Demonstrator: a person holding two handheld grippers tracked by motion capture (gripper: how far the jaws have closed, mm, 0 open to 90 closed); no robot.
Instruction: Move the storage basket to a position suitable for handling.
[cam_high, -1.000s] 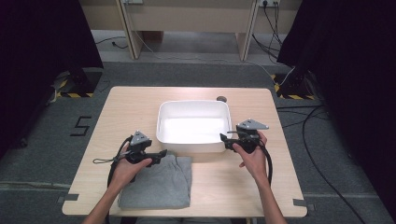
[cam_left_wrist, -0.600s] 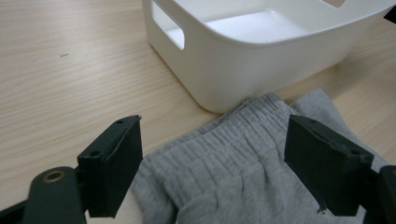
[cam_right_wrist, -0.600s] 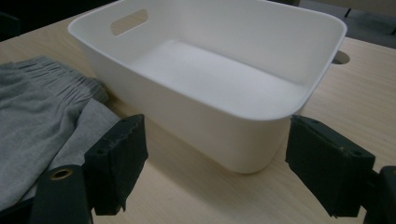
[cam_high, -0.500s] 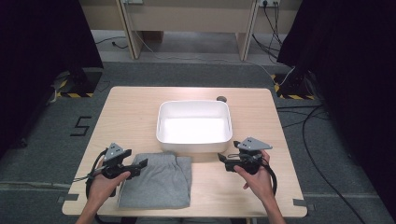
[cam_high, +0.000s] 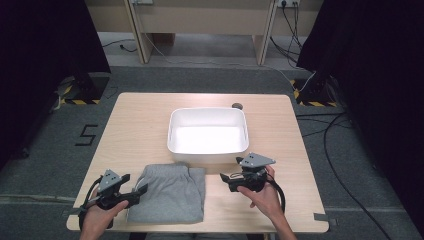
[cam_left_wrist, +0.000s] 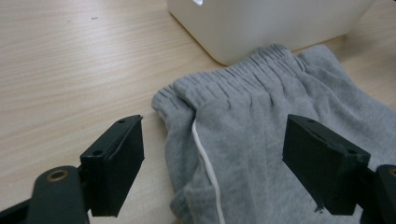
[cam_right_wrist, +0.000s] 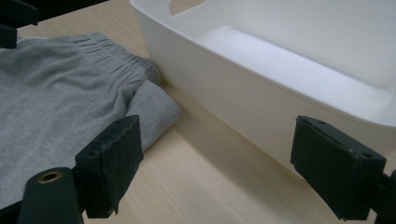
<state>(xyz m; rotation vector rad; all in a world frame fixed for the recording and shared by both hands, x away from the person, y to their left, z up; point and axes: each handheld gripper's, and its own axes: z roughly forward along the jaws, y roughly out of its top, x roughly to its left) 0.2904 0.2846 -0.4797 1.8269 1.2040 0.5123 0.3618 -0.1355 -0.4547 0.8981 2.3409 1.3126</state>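
Folded grey sweat shorts (cam_high: 170, 192) with an elastic waistband and white side piping lie flat on the wooden table (cam_high: 135, 130), just in front of a white plastic bin (cam_high: 208, 135). My left gripper (cam_high: 136, 191) is open at the shorts' left edge; its jaws frame the waistband corner of the shorts (cam_left_wrist: 243, 126). My right gripper (cam_high: 226, 179) is open to the right of the shorts (cam_right_wrist: 60, 112), close to the front wall of the bin (cam_right_wrist: 243, 88). Nothing sits between either pair of jaws.
A small dark round thing (cam_high: 237, 105) lies on the table behind the bin. Cables trail across the grey floor at the right (cam_high: 330, 150). Bare tabletop stretches to the left of the bin.
Both grippers have pulled back toward the table's front edge from beside the bin. The left one swung out to the shorts' left side; the right one settled off their right edge.
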